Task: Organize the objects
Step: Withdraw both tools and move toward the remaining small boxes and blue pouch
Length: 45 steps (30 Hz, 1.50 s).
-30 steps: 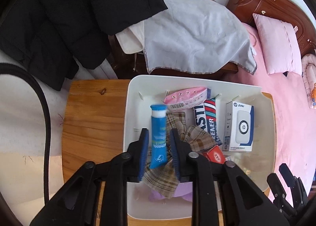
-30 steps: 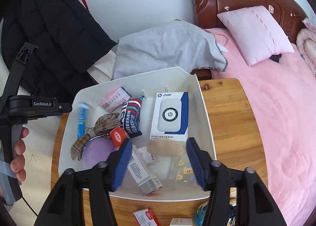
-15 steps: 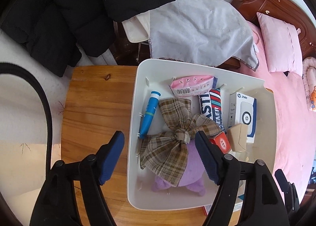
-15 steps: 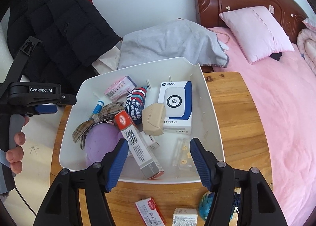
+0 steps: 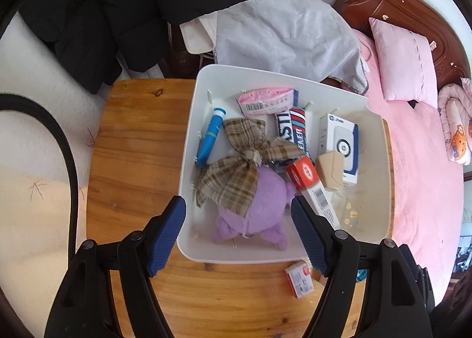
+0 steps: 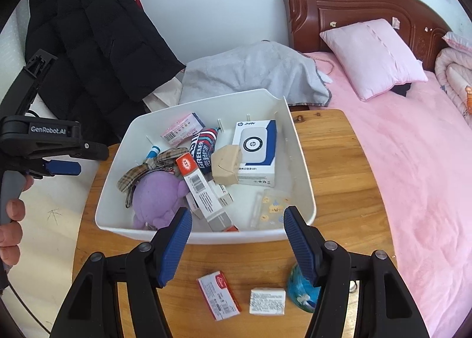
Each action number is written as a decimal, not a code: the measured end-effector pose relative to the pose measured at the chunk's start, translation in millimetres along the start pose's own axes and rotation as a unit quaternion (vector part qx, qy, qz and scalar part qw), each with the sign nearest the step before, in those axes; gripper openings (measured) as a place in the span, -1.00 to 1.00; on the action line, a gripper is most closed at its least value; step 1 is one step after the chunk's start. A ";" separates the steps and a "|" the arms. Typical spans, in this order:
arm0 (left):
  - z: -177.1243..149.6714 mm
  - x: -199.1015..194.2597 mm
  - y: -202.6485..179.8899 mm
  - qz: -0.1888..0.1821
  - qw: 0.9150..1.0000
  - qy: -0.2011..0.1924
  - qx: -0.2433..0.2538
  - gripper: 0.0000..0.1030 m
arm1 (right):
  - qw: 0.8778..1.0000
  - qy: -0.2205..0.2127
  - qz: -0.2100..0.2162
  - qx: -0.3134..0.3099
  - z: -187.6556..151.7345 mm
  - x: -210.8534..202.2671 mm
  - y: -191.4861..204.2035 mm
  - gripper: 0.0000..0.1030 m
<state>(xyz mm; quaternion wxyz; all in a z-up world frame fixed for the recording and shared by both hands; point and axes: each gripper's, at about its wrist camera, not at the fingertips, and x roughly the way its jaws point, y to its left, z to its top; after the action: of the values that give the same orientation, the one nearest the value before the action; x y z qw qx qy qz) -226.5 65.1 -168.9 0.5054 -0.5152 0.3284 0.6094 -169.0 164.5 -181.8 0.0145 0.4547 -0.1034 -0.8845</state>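
A white bin (image 5: pixel 188 161) (image 6: pixel 298 161) stands on the wooden table. In it lie a blue tube (image 5: pixel 211 137) by the left wall, a plaid bow (image 5: pixel 242 166) over a purple plush toy (image 5: pixel 262 214) (image 6: pixel 159 193), a red-and-white carton (image 5: pixel 309 184), a tan box (image 6: pixel 225 166) and a white-and-blue box (image 6: pixel 256 149). My left gripper (image 5: pixel 237 208) hovers open above the bin's near-left corner, holding nothing. My right gripper (image 6: pixel 237 217) stands open and bare over the bin's near rim.
On the table in front of the bin lie a small red-and-white box (image 6: pixel 218 295), a white box (image 6: pixel 268 301) and a blue-green object (image 6: pixel 301 287). A pink bed (image 6: pixel 398 161) runs along the right. A black coat (image 6: pixel 97 42) and grey cloth (image 6: pixel 256 72) sit behind.
The left gripper opened and let go of the blue tube, which now lies in the bin. Both grippers drew back toward the bin's near edge.
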 end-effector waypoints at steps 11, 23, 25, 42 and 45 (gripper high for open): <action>-53.0 -34.6 -15.8 -0.032 0.999 -0.010 0.039 0.50 | 1.000 -0.022 -0.009 -0.003 -34.0 -41.9 -28.4 0.28; -117.4 -17.6 -44.7 -0.023 0.994 0.019 0.110 0.50 | 0.999 -0.018 -0.024 0.011 -54.5 -51.7 -88.4 0.28; -126.7 -10.8 -49.5 -0.018 0.992 0.025 0.126 0.50 | 0.999 -0.016 -0.025 0.017 -57.8 -50.0 -101.2 0.28; -169.8 89.8 -68.4 0.005 0.983 0.098 0.157 0.50 | 0.997 0.038 0.046 -0.040 -77.4 9.4 -133.0 0.28; -169.4 106.7 -68.9 0.013 0.983 0.105 0.152 0.50 | 0.996 0.055 0.047 -0.060 -76.9 26.6 -129.7 0.28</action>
<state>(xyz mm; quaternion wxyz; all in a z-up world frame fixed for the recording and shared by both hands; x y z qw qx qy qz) -106.2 -42.4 -305.9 0.5324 -0.4892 0.4751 0.5016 -113.6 275.2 -272.0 0.0895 0.4953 -0.0702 -0.8612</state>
